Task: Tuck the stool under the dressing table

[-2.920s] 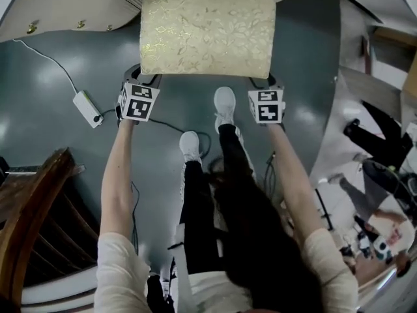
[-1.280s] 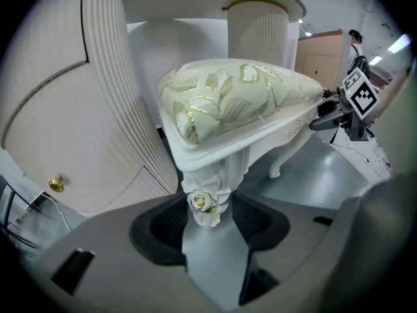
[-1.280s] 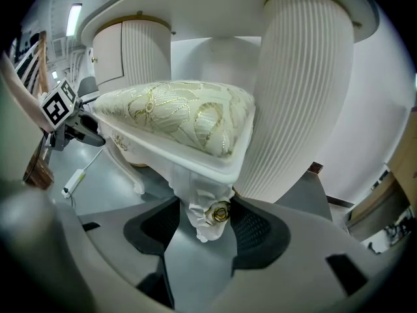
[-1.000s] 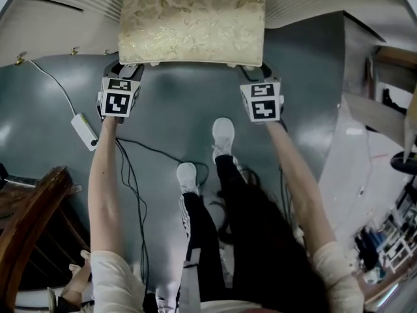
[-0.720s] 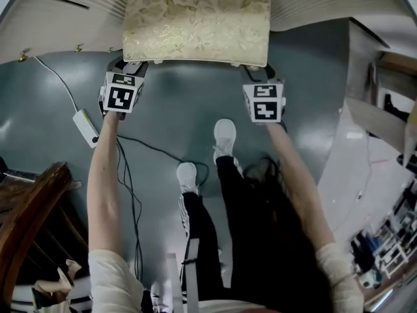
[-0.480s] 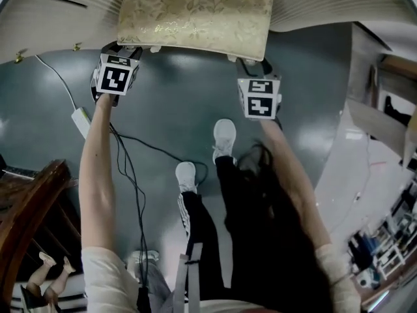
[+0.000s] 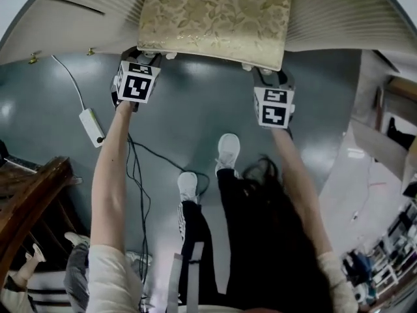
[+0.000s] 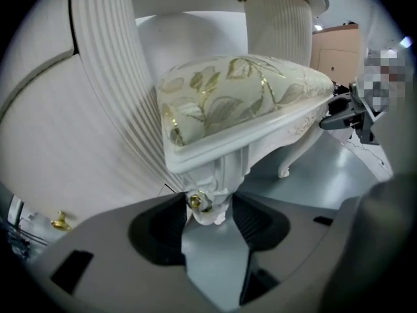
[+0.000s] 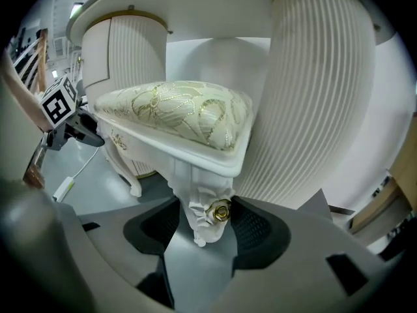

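Stool [image 7: 218, 15] sits partway into the dressing table [image 7: 78, 8], in the gap between its ribbed pedestals [image 9: 306, 96]. I've got left gripper [image 8: 210, 217] and right gripper [image 9: 203, 225] each clamped on an outer leg [image 8: 212, 191], farthest from the table, so the push goes straight.

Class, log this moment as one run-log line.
left gripper: shut on left leg | right gripper: shut on right leg | stool: partly under dressing table

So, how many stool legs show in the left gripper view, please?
2: near leg in the left gripper; far leg beside the right gripper; others may be hidden.
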The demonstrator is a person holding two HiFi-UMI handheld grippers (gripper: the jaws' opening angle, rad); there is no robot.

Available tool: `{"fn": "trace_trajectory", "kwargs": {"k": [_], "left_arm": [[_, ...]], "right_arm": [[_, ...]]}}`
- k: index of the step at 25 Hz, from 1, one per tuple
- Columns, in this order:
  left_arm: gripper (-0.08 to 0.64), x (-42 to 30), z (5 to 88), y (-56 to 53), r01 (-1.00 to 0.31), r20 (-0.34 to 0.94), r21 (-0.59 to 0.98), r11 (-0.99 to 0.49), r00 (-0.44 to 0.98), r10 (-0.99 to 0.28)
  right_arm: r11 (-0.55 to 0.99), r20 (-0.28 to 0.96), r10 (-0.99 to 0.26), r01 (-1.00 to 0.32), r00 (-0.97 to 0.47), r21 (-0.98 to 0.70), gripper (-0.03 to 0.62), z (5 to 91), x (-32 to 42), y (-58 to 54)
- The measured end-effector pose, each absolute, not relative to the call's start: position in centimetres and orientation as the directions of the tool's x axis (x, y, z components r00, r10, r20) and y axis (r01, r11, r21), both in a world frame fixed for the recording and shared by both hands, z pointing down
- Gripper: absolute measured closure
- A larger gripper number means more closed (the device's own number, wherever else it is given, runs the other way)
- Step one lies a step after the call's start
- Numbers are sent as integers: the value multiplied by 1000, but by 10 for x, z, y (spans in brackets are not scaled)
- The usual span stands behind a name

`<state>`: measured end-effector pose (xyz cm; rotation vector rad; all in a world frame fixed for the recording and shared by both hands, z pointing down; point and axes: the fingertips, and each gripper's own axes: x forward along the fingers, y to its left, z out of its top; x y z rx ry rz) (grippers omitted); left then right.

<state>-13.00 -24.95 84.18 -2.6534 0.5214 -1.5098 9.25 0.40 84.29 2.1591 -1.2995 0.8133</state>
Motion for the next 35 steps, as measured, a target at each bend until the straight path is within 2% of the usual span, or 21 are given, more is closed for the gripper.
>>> {"fn": "trace_trajectory", "kwargs": {"k": [3, 7, 12, 15, 18, 20, 24, 35], "left_arm": [[344, -113, 837, -265, -310, 830, -195, -930, 453, -325], [344, -83, 832, -290, -290, 839, -199, -936, 443, -315], [341, -94, 838, -280, -246, 847, -227, -942, 429, -315], [339, -71, 833, -319, -225, 854, -243, -943, 411, -319], [340, -44, 824, -334, -232, 839, -241, -943, 439, -322], [347, -20, 823, -327, -242, 817, -226, -944, 481, -319], [347, 13, 823, -332, -277, 790, -215, -936, 514, -334], [345, 22, 820, -351, -295, 817, -238, -926, 455, -354]], "right_arm": [[-468, 703, -589, -878, 398, 105, 350, 839, 108, -12], [-504, 709, -564, -856, 423, 110, 350, 834, 139, -34], [-406, 711, -592, -902, 380, 144, 345, 837, 129, -27], [-421, 710, -597, -899, 373, 118, 345, 834, 142, -56], [-511, 688, -577, -852, 440, 117, 351, 821, 179, -81], [-576, 701, -522, -807, 486, 130, 356, 818, 218, -82], [-580, 732, -463, -795, 499, 175, 383, 819, 260, -86], [-596, 714, -489, -790, 501, 145, 385, 820, 258, -97]]}}
